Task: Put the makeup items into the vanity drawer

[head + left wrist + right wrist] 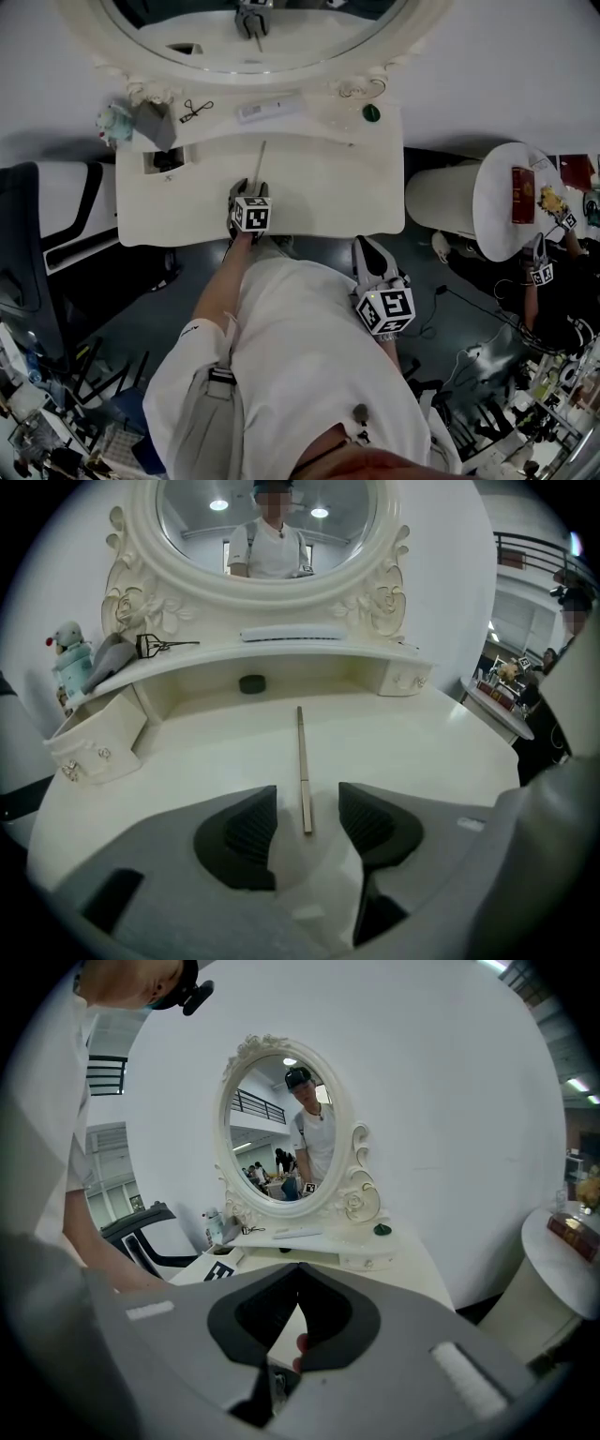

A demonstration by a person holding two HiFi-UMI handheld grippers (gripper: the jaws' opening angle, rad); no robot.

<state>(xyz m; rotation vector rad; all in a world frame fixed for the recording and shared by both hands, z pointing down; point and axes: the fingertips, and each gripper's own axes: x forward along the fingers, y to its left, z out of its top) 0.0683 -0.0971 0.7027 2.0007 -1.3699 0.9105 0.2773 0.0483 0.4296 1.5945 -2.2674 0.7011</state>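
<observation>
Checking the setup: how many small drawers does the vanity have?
2: left drawer, pulled open; right drawer, shut. Any lower ones would be hidden.

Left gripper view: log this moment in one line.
left gripper: open, straddling thin stick end | right gripper: shut, empty

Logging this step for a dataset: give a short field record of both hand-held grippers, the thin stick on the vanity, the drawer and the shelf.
Left hand-held gripper: open, jaws astride the stick's near end, not pressing it
Right hand-held gripper: shut, empty, held short of the vanity top
Stick: lying flat on the vanity top
Drawer: open, far left
Shelf: eyelash curler, long white item
</observation>
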